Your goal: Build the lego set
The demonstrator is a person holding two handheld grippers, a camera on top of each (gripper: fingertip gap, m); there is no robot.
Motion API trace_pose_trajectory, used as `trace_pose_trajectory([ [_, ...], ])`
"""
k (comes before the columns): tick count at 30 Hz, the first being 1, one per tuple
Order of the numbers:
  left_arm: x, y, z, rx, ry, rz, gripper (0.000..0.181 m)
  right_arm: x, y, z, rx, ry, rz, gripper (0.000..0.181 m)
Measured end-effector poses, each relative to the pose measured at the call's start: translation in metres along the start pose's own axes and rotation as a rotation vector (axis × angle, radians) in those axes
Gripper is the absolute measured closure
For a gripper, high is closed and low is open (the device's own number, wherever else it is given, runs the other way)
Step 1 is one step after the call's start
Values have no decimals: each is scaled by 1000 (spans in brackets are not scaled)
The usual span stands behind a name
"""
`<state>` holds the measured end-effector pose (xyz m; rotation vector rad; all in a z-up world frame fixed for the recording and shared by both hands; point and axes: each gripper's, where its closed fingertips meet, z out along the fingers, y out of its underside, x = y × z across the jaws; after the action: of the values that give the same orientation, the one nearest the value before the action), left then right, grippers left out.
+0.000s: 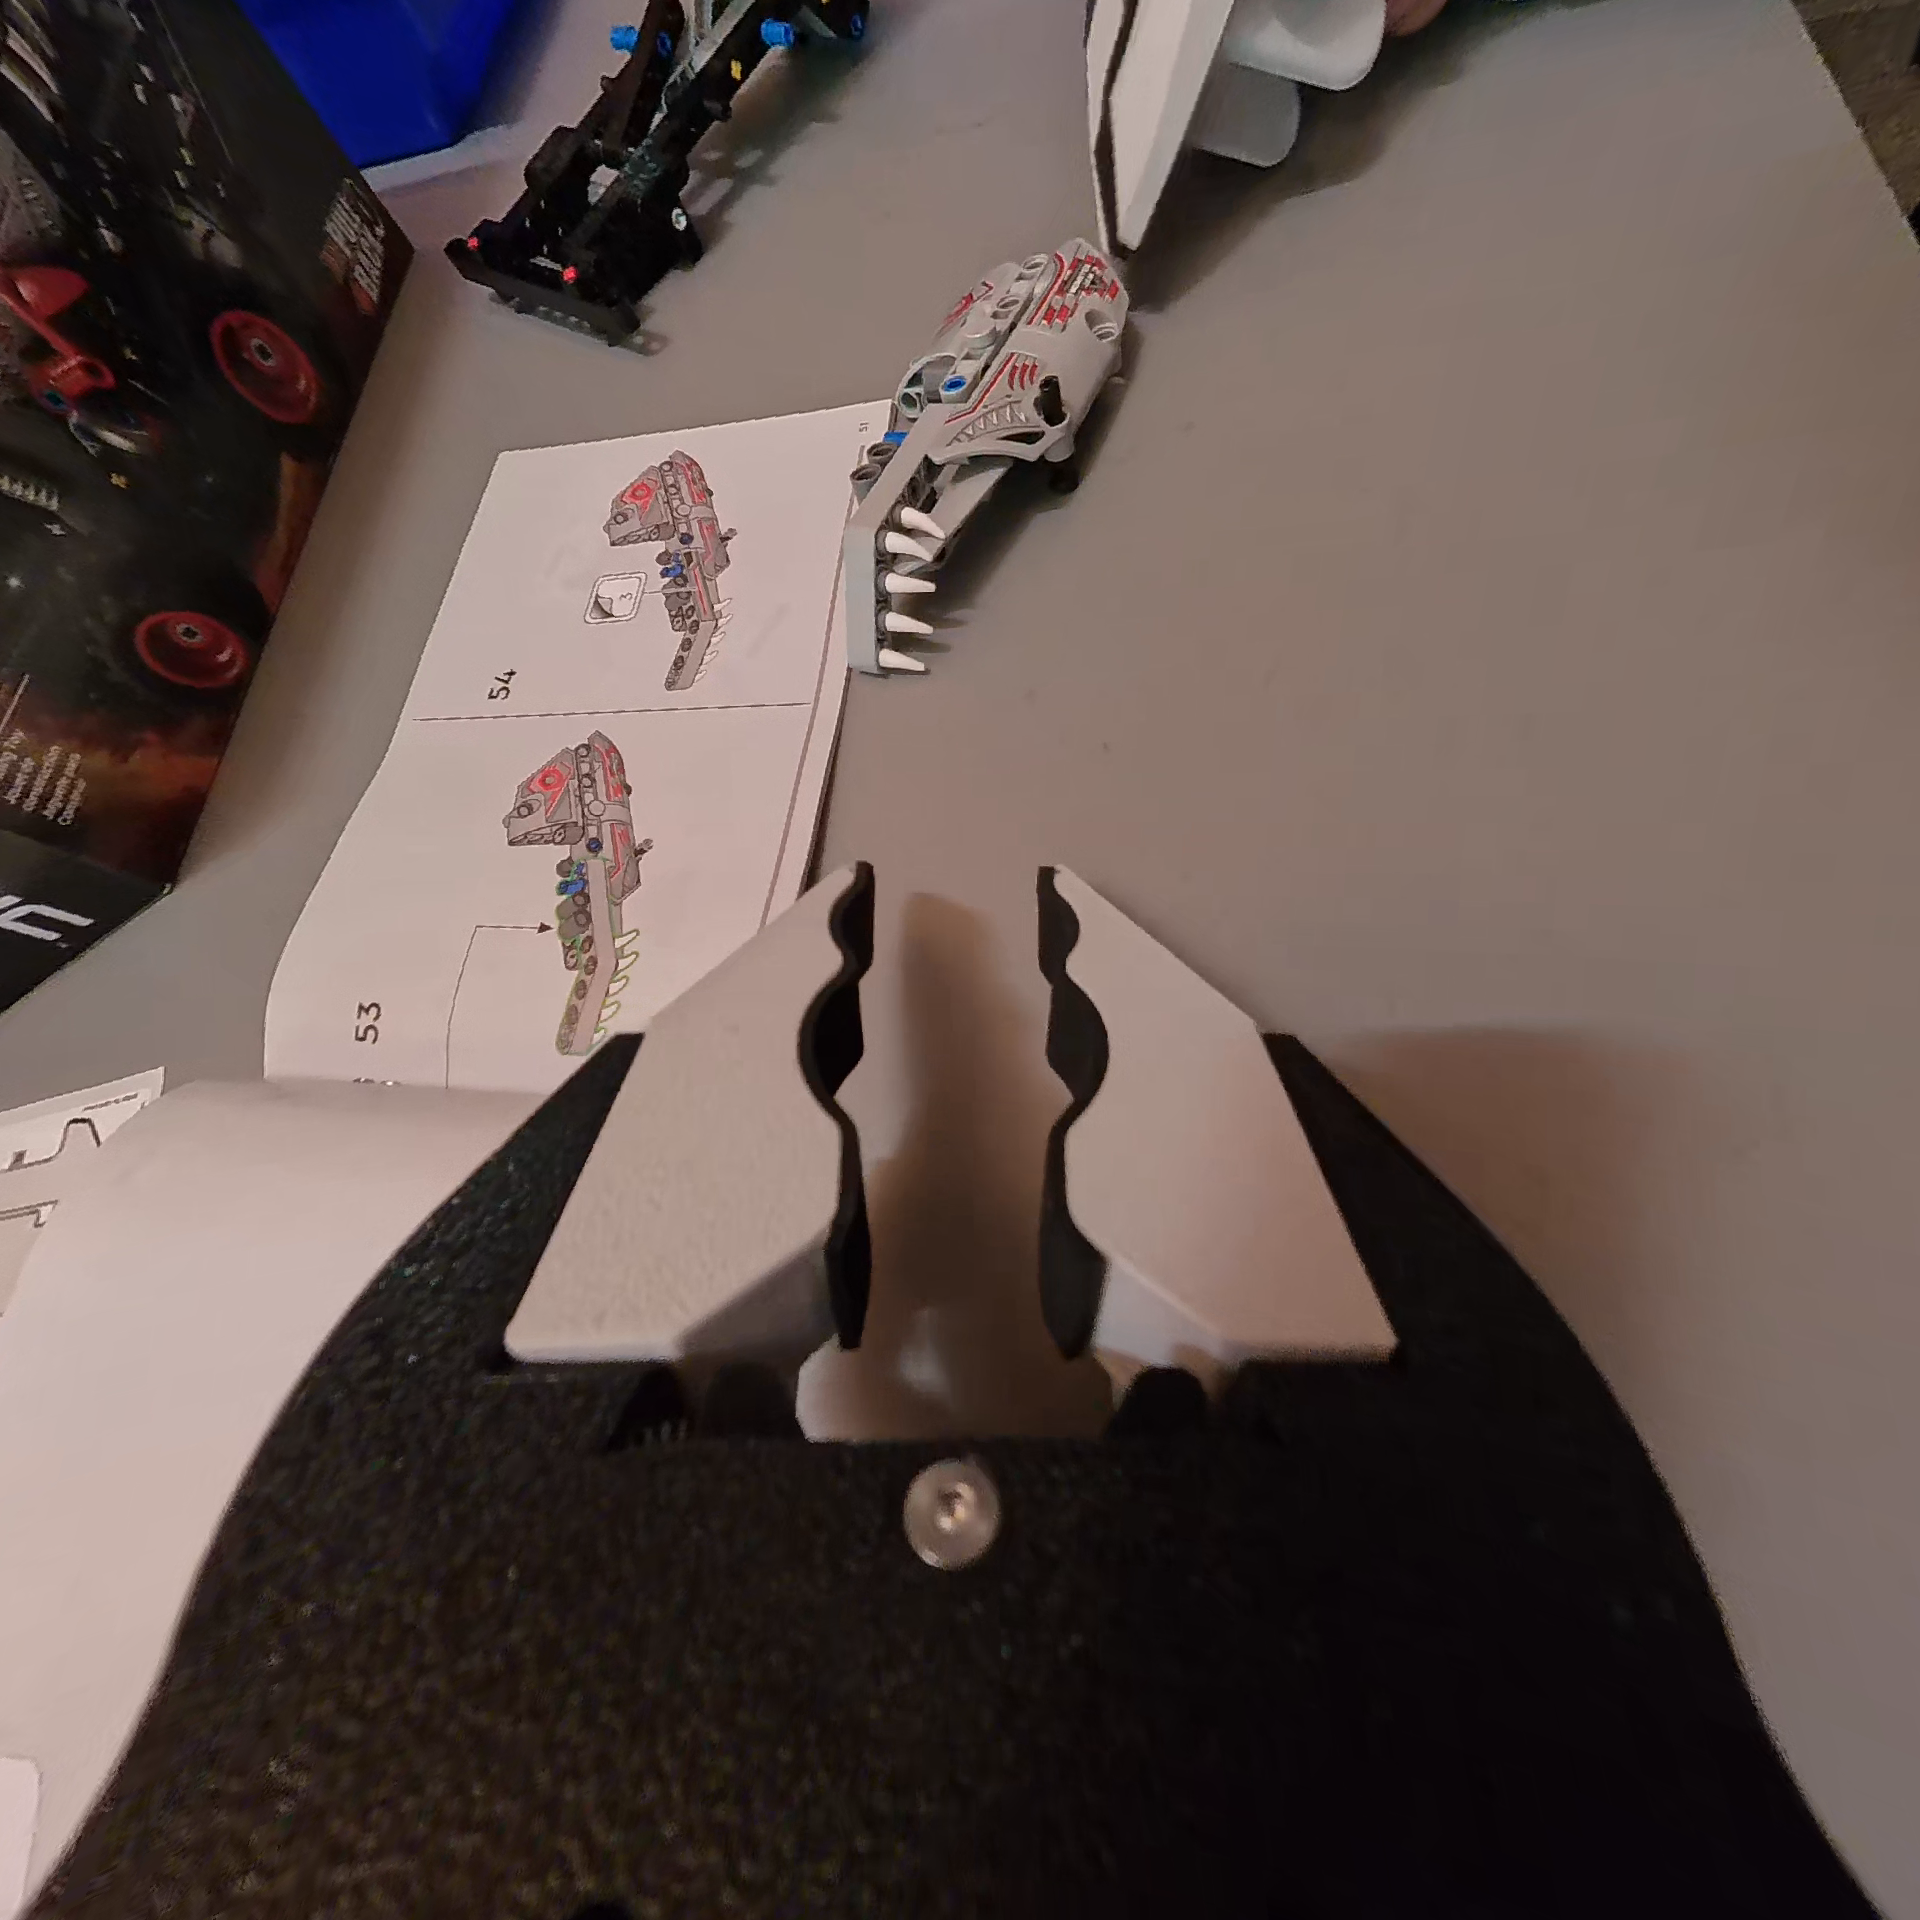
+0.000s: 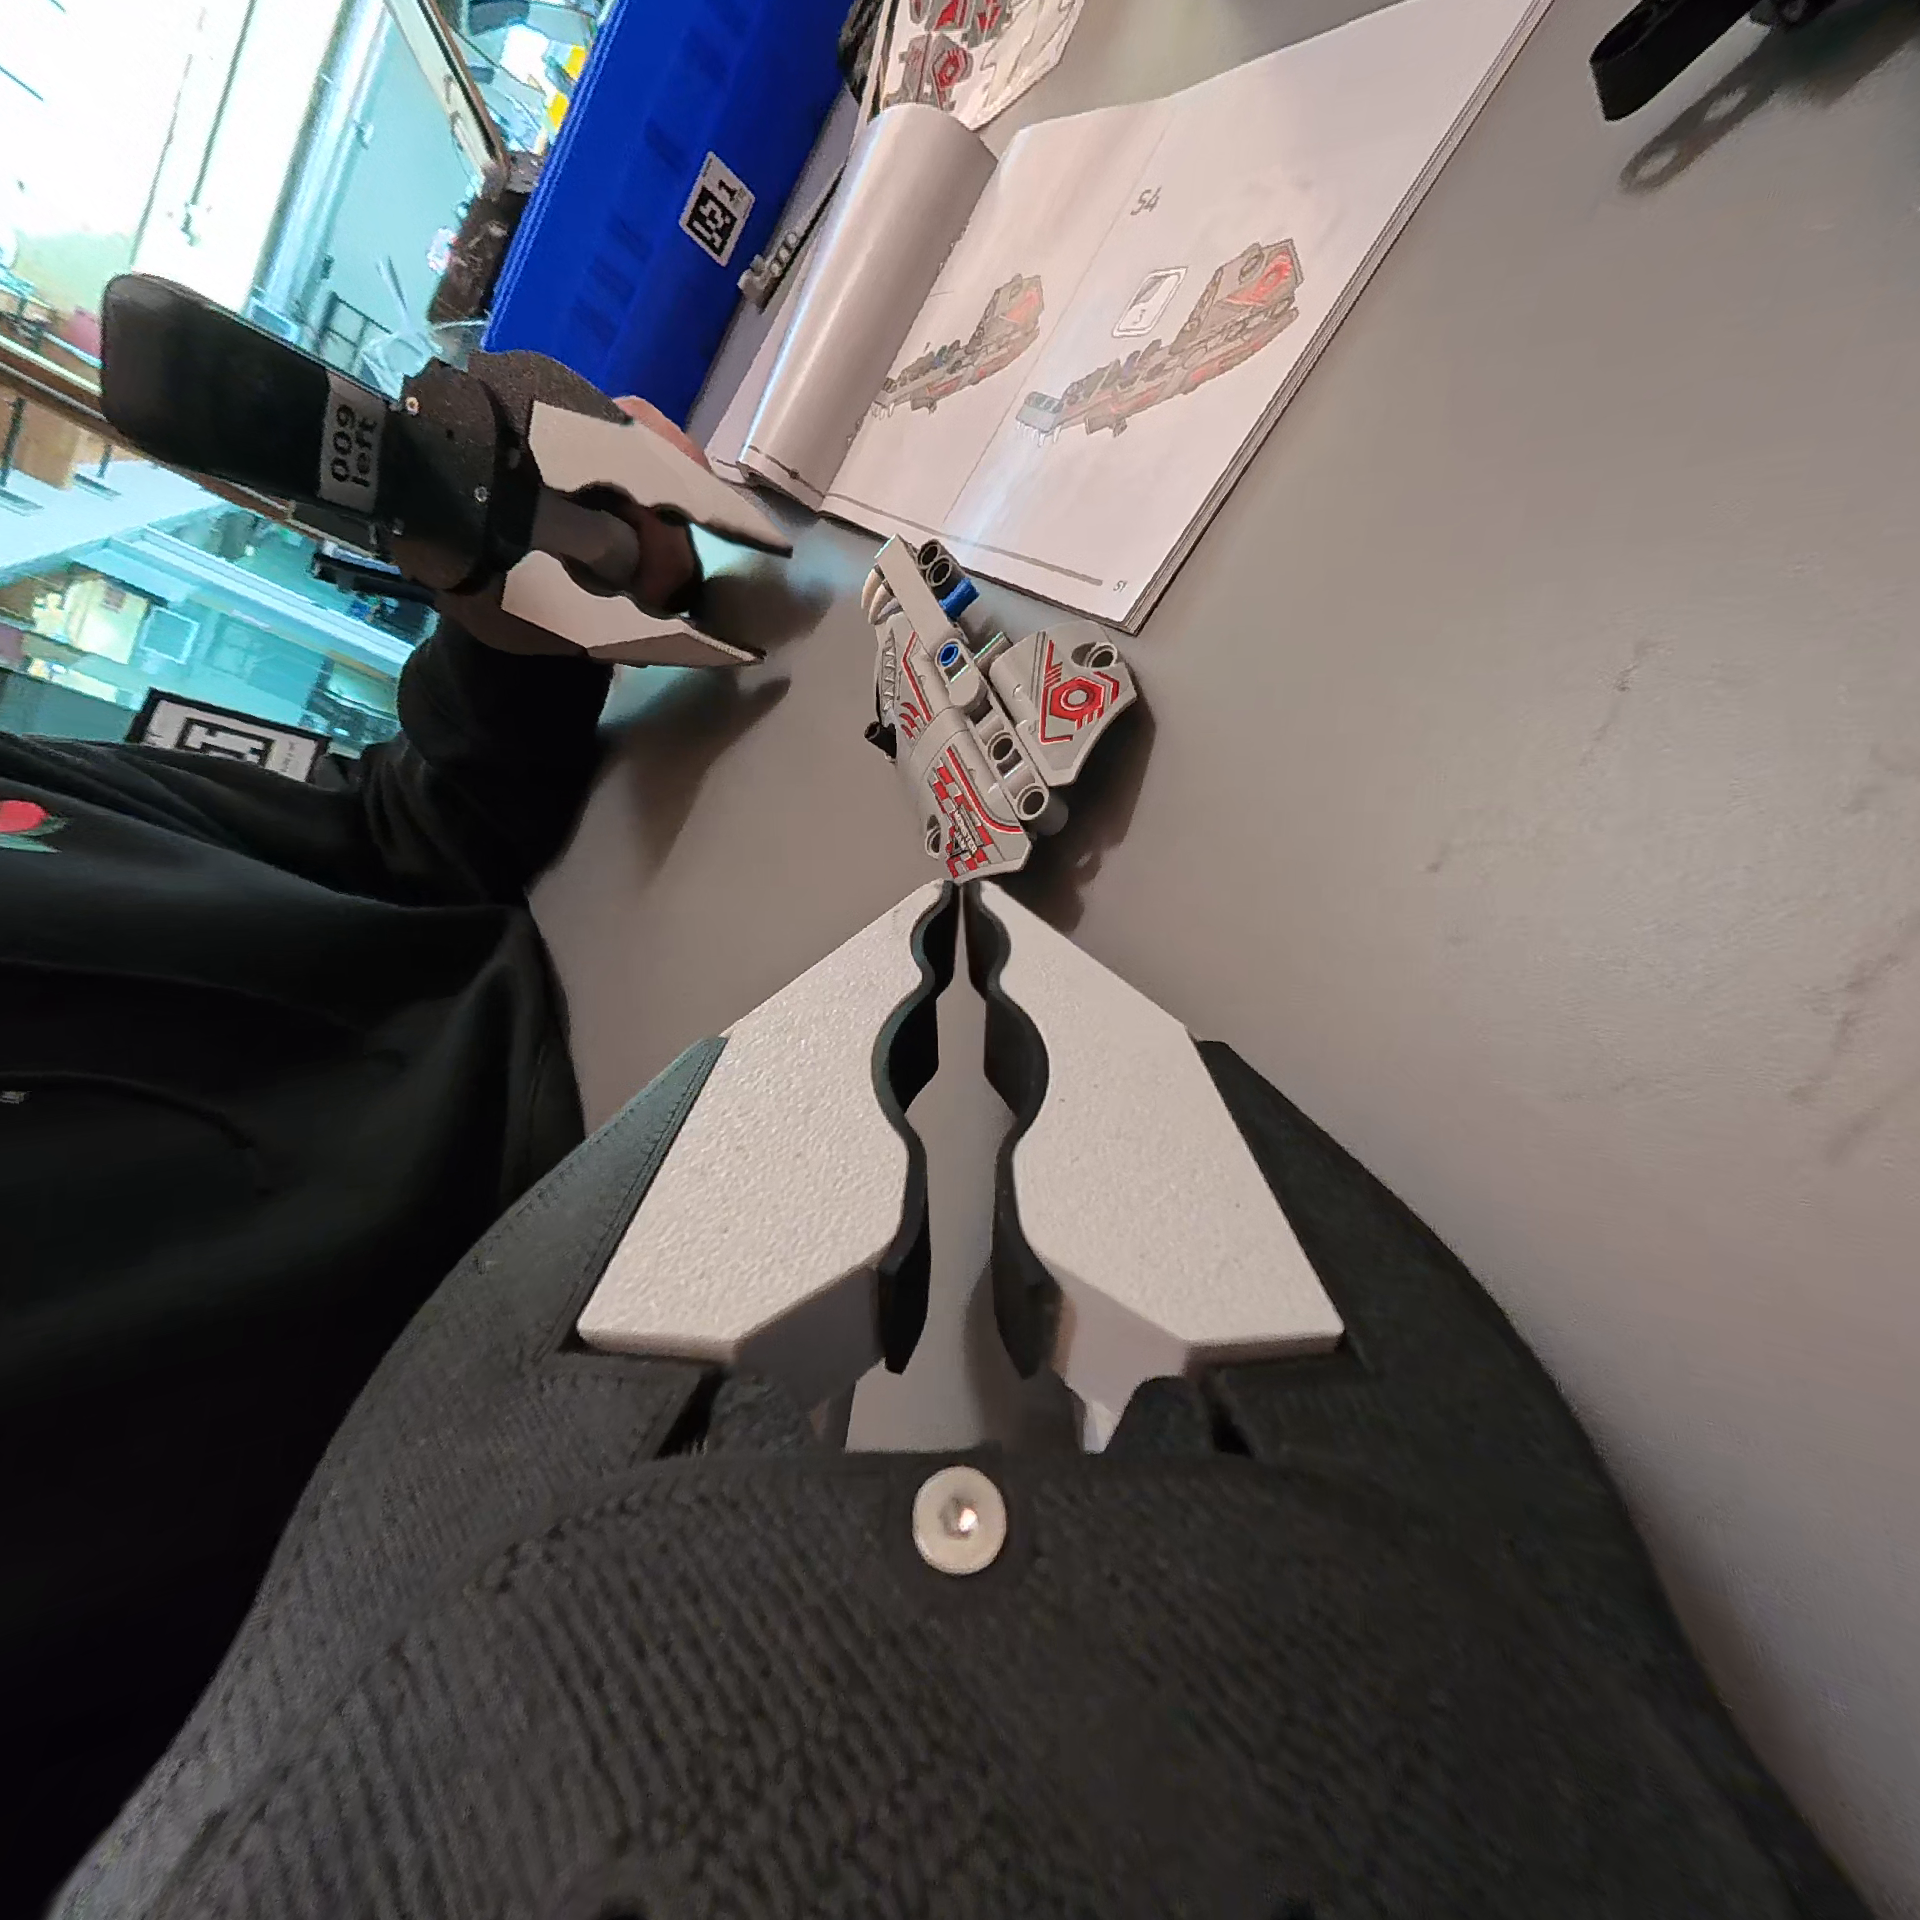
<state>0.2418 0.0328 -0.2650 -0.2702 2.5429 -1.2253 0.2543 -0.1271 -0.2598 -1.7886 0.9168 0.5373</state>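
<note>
We hold our left gripper (image 1: 956,883) spread and empty, low over the grey table (image 1: 1455,831). Our right gripper (image 2: 961,896) is pinched together at the tips, holding nothing, its points just short of the rear end of the grey and red lego piece (image 2: 987,748), which lies flat on the table just beside the open booklet (image 1: 623,675).

In our judgement, a nudge from those closed tips could slide or spin the piece. It might also snap off the white teeth (image 1: 914,582) or shove the piece under the page edge.

The booklet shows step numbers, which we leave unread. Farther off lie the black frame (image 1: 603,208), the printed box (image 1: 156,416), and a blue bin (image 2: 644,208) with a square tag.
</note>
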Motion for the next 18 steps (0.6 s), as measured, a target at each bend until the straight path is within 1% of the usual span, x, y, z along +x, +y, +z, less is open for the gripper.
trace_pose_trajectory([
  [5,4,-4,-4,36,43,-9,158,-2,-3,-3,23,-58,44,181],
  [13,0,-9,-9,86,95,-97,164,1,-4,0,15,-48,60,181],
  [18,0,-8,-9,83,123,-127,167,2,-3,0,10,-43,63,181],
])
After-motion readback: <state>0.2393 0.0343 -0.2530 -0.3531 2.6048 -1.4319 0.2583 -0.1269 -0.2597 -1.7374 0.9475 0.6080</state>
